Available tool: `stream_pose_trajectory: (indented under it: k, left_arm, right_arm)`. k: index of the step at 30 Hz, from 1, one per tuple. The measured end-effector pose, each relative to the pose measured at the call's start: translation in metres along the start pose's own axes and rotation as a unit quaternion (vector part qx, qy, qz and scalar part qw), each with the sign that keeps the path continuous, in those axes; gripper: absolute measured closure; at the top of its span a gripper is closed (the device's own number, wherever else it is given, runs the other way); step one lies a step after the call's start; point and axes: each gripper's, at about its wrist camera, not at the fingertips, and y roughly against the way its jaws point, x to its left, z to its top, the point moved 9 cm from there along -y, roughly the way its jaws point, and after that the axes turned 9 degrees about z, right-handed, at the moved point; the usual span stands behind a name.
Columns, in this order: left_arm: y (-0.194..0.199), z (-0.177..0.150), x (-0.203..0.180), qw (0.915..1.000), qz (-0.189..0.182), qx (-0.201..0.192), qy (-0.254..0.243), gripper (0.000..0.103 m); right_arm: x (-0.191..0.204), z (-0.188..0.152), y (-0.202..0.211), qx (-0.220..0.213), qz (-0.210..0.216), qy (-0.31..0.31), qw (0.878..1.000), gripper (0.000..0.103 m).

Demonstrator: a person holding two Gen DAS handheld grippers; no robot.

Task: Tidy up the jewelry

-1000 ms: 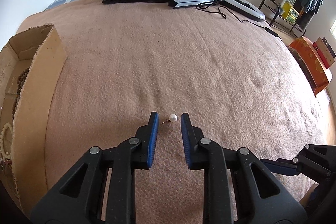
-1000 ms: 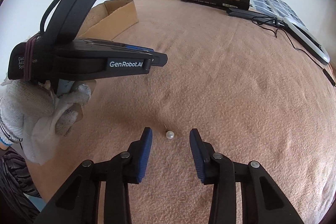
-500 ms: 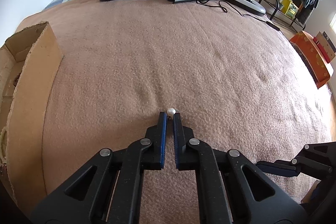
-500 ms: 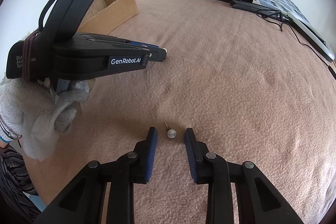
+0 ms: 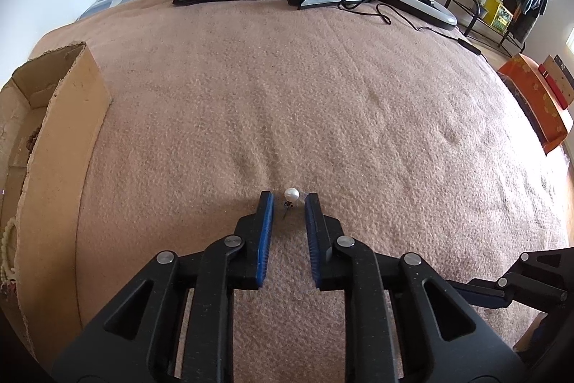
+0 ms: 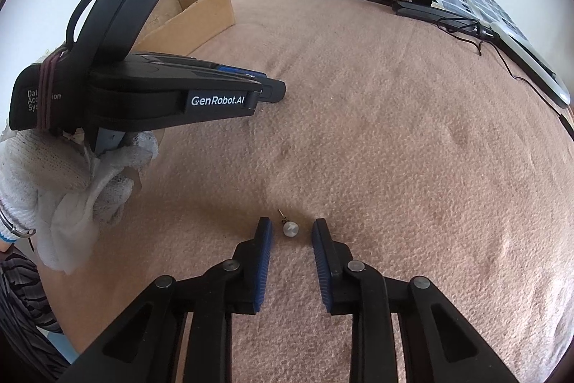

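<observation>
Whereas half a second ago the left gripper (image 5: 289,200) was nearly pinched together at a pearl earring (image 5: 291,194), its jaws now stand apart around it. The right gripper (image 6: 290,228) brackets another pearl stud (image 6: 290,228) on the pink blanket (image 6: 394,149), jaws apart, gripping nothing. The cardboard box (image 5: 53,117) is cut off at the edge, its beads barely visible.
</observation>
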Motion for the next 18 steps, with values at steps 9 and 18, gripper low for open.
stream_pose_trajectory:
  k: [9, 18]
  left_arm:
    - [-0.0055, 0.0047, 0.0002, 1.0000, -0.005, -0.004, 0.006, 0.089]
    - [-0.0065, 0.0039, 0.0017, 1.0000, -0.007, 0.001, 0.007, 0.097]
  right_arm:
    - [0.0009, 0.0004, 0.0002, 0.000, -0.001, 0.000, 1.000, 0.080]
    - [0.0027, 0.0011, -0.0001, 0.002, -0.006, 0.008, 1.000, 0.094]
